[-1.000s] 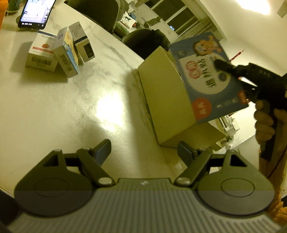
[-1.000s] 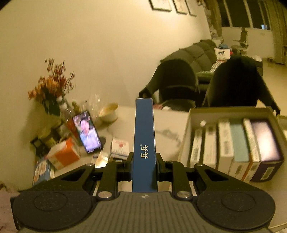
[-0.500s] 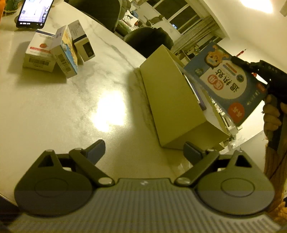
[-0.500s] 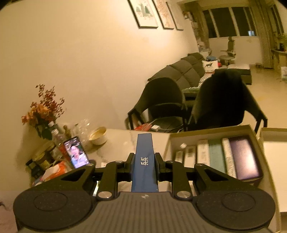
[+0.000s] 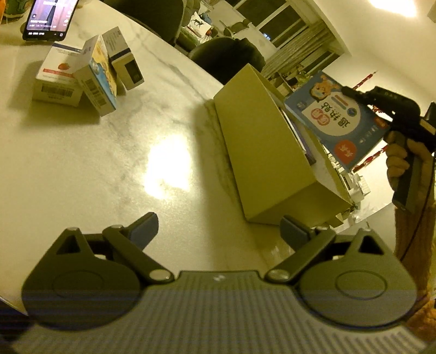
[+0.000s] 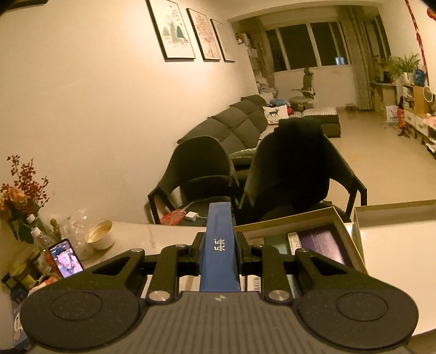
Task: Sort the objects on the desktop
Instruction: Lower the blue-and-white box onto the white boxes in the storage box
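My right gripper (image 6: 219,246) is shut on a flat blue box (image 6: 219,253), held edge-up above the near end of the cardboard storage box (image 6: 340,217). From the left wrist view the same blue box (image 5: 338,119) shows its cartoon face, tilted over the storage box (image 5: 261,147), with the right gripper (image 5: 354,95) clamped on it. Several boxes stand upright inside the storage box. My left gripper (image 5: 219,227) is open and empty, low over the marble table (image 5: 109,163). Three small boxes (image 5: 90,76) sit clustered at the far left.
A phone (image 5: 49,19) showing a video leans at the table's far left. A bowl (image 6: 99,234), bottles and flowers (image 6: 21,196) stand beyond it. Dark chairs (image 6: 201,174) stand behind the table. A second open white box (image 6: 395,239) lies right of the storage box.
The right gripper has lifted and swung the blue box rightward, from in front of the storage box to above its right side. The left gripper has stayed open and nearly still.
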The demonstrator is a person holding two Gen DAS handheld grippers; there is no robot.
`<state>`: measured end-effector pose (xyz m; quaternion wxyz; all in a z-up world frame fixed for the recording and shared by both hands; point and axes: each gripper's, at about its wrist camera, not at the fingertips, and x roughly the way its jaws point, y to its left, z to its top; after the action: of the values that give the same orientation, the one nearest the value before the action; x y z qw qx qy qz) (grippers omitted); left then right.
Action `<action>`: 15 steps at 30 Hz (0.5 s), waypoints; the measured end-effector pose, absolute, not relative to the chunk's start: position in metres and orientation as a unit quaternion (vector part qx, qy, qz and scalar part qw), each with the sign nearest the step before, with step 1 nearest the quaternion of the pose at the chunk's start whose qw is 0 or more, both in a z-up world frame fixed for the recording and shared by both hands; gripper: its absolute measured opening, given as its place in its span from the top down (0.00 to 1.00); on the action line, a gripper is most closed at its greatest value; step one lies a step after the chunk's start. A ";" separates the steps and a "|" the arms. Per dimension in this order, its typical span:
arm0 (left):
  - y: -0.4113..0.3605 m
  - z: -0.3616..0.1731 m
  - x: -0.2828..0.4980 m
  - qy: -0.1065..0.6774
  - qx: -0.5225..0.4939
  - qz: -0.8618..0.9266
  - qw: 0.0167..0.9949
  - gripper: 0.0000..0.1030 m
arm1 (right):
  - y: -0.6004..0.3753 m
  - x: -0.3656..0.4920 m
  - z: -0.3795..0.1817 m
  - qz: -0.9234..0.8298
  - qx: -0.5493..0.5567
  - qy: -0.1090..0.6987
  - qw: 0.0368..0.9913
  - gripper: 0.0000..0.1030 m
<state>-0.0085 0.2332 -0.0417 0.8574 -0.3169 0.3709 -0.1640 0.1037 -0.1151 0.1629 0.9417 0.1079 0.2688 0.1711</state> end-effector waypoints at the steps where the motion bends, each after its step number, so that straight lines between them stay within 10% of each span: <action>1: 0.234 -0.042 -0.009 0.371 -0.318 -0.162 0.858 0.04 | -0.118 0.106 0.162 0.167 0.110 0.269 0.942 0.76; 15: 0.221 -0.049 0.007 0.385 -0.317 -0.171 0.850 0.04 | -0.185 0.114 0.151 0.103 0.163 0.269 0.944 0.76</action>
<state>0.0068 0.2213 -0.0486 0.8498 -0.3168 0.3849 -0.1711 0.1143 -0.1849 0.1507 0.9438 0.1628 0.2686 0.1033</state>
